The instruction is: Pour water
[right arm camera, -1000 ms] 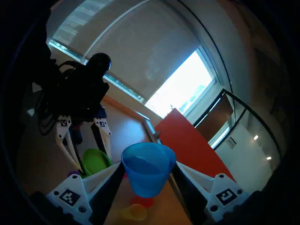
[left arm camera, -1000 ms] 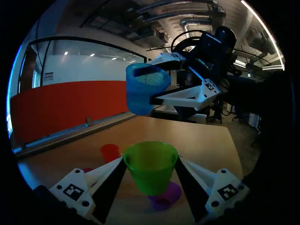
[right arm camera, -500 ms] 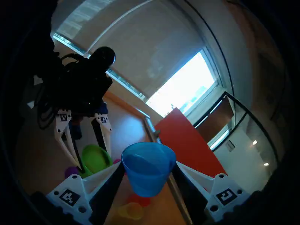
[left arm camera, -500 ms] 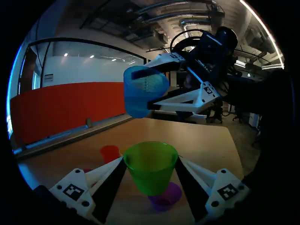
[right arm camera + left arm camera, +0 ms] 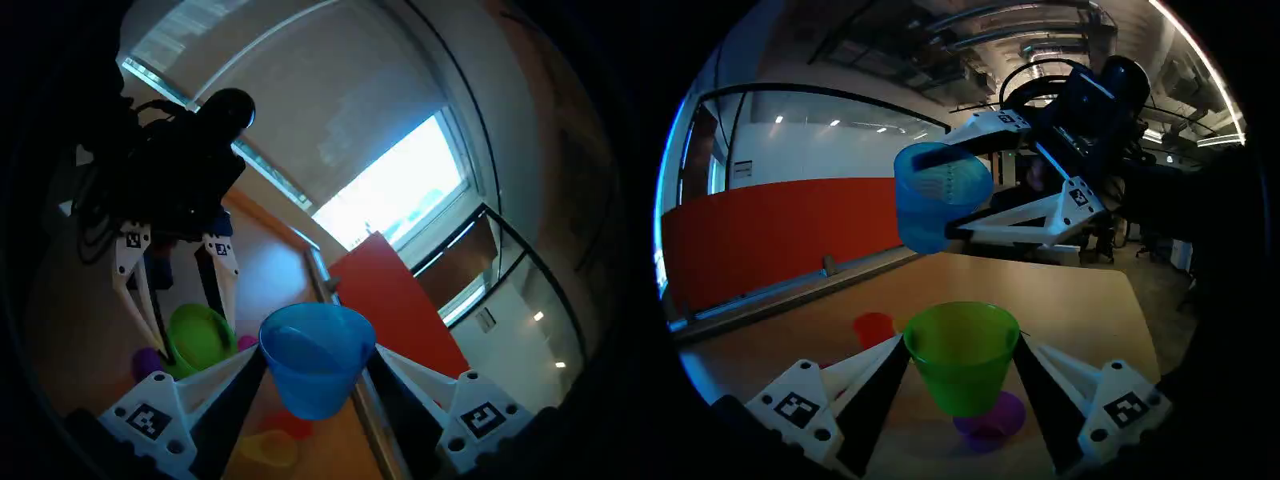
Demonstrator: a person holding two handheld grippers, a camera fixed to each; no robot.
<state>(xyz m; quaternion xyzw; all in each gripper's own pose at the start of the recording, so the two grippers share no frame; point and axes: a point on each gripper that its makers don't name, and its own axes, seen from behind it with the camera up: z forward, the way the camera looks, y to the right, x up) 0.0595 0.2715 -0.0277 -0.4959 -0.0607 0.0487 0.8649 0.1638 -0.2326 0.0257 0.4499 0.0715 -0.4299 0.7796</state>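
Left gripper view is showing the left gripper [image 5: 960,346] clamping a green cup [image 5: 962,364], both fingers pressing on its sides and the cup sitting upright, mouth up. Just below its base a purple cup [image 5: 992,414] is resting on the table [image 5: 1076,300], and a red cup [image 5: 873,326] is standing farther off to the left. Higher up and well apart from the green cup, the right gripper [image 5: 948,194] is hanging in the air over the table, squeezing a blue cup [image 5: 934,188] that is leaning to one side. Behind it a red wall [image 5: 784,228] is running along the table's far edge. In the right gripper view both fingers are pressing on the blue cup, whose inside is showing a slanted paler patch low against one wall; whether that is water I cannot tell. Beyond it the left gripper is reaching down with the green cup between its fingers, the purple cup lying beside it, and a yellow cup [image 5: 264,448] is sitting on the table under the blue cup, a bright window [image 5: 392,188] glowing above.
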